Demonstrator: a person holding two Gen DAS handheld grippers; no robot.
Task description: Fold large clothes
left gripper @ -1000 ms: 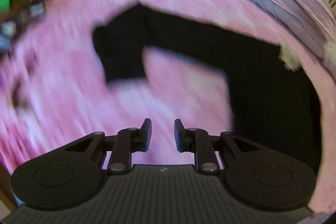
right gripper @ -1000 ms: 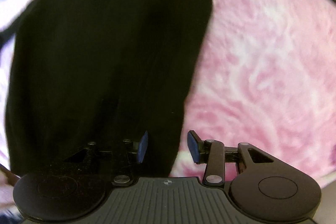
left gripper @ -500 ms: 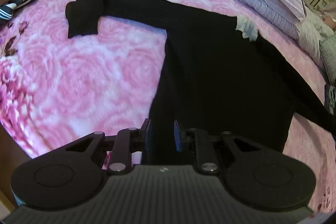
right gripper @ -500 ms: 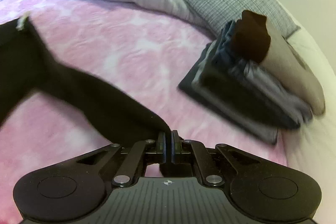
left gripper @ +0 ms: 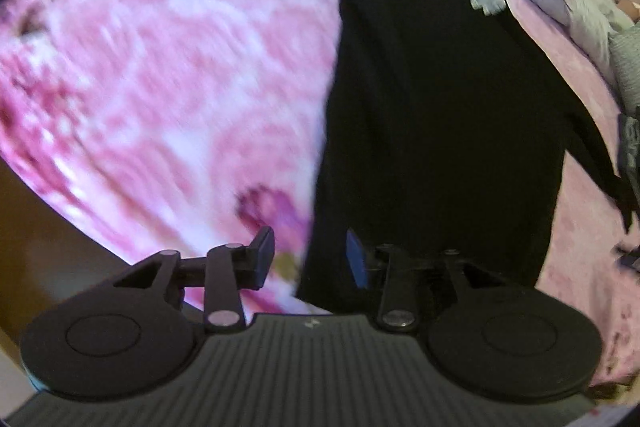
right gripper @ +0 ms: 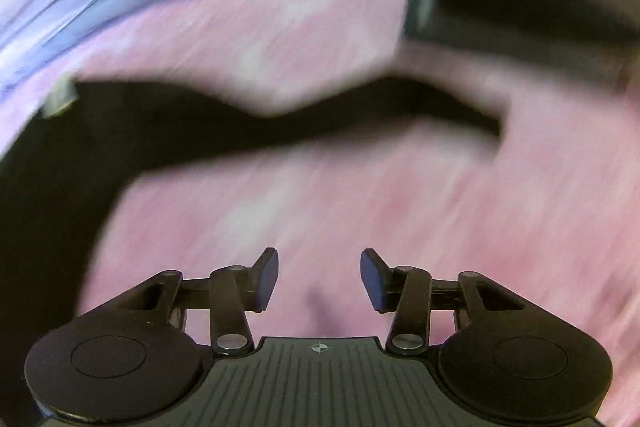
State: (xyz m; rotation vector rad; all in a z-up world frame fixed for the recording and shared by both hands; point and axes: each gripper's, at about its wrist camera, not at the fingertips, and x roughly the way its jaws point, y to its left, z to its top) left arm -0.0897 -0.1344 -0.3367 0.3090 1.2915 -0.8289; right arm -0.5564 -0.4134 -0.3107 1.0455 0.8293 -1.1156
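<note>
Black garment (left gripper: 432, 115) spread flat on pink bedspread (left gripper: 160, 87), sleeves out.
Left gripper (left gripper: 310, 259) and right gripper (right gripper: 319, 279) opening, empty (risk: snagging bedspread with hem).

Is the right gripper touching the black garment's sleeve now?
Apart. In the right wrist view the right gripper, its jaws opening, has only pink bedspread between its fingers, and the black garment's sleeve lies farther up the bed with bedspread between.
</note>
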